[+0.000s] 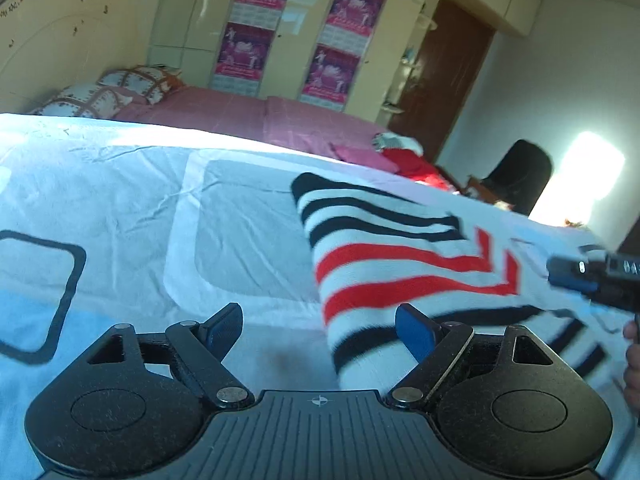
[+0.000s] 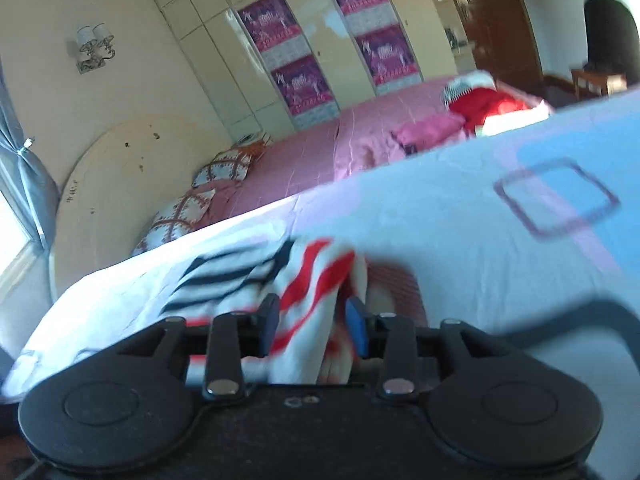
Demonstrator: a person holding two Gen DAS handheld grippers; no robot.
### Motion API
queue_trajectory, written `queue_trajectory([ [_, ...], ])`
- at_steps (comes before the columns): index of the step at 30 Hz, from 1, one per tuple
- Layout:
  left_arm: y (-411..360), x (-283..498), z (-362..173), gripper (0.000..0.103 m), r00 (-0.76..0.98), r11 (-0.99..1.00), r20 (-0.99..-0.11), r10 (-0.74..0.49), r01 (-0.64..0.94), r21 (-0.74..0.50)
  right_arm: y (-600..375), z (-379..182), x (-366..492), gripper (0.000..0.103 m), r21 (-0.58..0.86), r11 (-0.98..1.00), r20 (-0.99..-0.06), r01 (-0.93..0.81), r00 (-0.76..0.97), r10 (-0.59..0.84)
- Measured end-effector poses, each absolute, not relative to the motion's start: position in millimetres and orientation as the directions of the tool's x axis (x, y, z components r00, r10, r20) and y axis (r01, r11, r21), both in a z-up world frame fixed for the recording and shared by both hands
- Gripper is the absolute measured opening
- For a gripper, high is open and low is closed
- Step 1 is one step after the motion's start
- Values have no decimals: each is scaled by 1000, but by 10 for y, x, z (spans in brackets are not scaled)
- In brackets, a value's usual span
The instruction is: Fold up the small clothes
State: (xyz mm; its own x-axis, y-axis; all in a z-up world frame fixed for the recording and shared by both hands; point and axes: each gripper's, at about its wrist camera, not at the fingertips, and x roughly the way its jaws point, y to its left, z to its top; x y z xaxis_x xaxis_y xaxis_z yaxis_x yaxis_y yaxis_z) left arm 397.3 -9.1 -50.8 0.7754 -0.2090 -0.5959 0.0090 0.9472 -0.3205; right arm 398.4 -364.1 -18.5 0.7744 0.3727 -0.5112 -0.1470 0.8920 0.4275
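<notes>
**A:** Striped white knit garment [image 1: 400, 264] with black and red bands lay on the pale blue-and-white bedsheet [image 1: 120, 184], partly folded, its near edge hanging towards you. Where was your left claw [image 1: 320, 330]?

**B:** You held it low over the sheet, just beside the garment's left edge. Its jaws stood wide apart with nothing between them; the right-hand blue pad [image 1: 416, 330] sat in front of the cloth, but I could not tell that it touched.

**A:** And your right claw [image 2: 312, 328]?

**B:** From its own camera, you had it partly open, with a bunch of the same striped garment [image 2: 304, 280] lying between its dark fingers [image 2: 270, 320]. The picture was blurred there. The left pad looked to be against the fabric, while a gap showed beside the blue pad [image 2: 356, 326] on the other side, so I would not call it a firm grip. In the left view that claw [image 1: 592, 276] showed at the right edge, over the garment's far side, with part of your hand [image 1: 632, 368] below it.

**A:** What lay around it?

**B:** Beyond the sheet ran a pink bedspread [image 1: 240, 116] with patterned pillows [image 1: 100, 96] at the head, a red cloth heap [image 2: 488, 106] at the foot, and cream wardrobe doors [image 1: 188, 20] carrying purple posters [image 1: 332, 76].
</notes>
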Motion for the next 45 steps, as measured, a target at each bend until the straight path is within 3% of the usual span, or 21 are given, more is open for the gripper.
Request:
queue_trajectory([
  [7, -76, 3624, -497, 83, 762, 934, -583, -281, 76, -350, -3673, -315, 3415, 37, 525, 847, -539, -83, 738, 406],
  [8, -74, 3598, -516, 83, 761, 933, -583, -285, 80, -351, -3636, -335, 3391, 28, 513, 855, -553, -75, 733, 396],
  [9, -78, 3581, -530, 83, 759, 933, -584, -288, 85, -350, -3599, -354, 3376, 12, 498, 864, -564, -74, 730, 387],
  [10, -99, 3571, -554, 83, 751, 936, -594, -288, 90, -341, -3551, -375, 3360, 4, 477, 873, -566, -99, 725, 392],
  [12, -167, 3601, -651, 83, 716, 954, -645, -269, 107, -278, -3450, -483, 3341, 4, 378, 919, -610, -114, 716, 339],
  [16, -144, 3562, -610, 84, 717, 960, -649, -256, 107, -260, -3515, -567, 3376, 5, 405, 908, -628, -105, 690, 360],
  [19, -120, 3464, -443, 84, 751, 953, -600, -275, 131, -272, -3506, -329, 3313, 12, 417, 897, -571, -145, 727, 382],
  [22, -182, 3454, -472, 84, 735, 956, -620, -276, 143, -257, -3421, -255, 3293, 31, 375, 909, -543, -184, 750, 376],
  [25, -288, 3479, -600, 84, 706, 967, -664, -245, 133, -216, -3329, -530, 3432, 25, 315, 935, -654, -159, 678, 336],
  [29, -314, 3460, -602, 84, 708, 971, -666, -232, 124, -207, -3245, -580, 3426, 26, 252, 952, -659, -173, 690, 300],
  [36, -330, 3460, -525, 86, 707, 975, -673, -214, 119, -185, -3385, -513, 3467, 32, 361, 920, -645, -151, 672, 363],
  [39, -317, 3461, -456, 99, 724, 979, -661, -197, 115, -166, -3507, -438, 3449, 51, 421, 896, -608, -144, 688, 396],
  [41, -233, 3505, -421, 100, 727, 969, -648, -227, 106, -221, -3632, -430, 3497, 75, 476, 871, -585, -124, 694, 419],
  [45, 29, 3692, -434, 99, 717, 894, -593, -365, 94, -438, -3905, -508, 3704, 76, 601, 794, -544, -87, 684, 487],
])
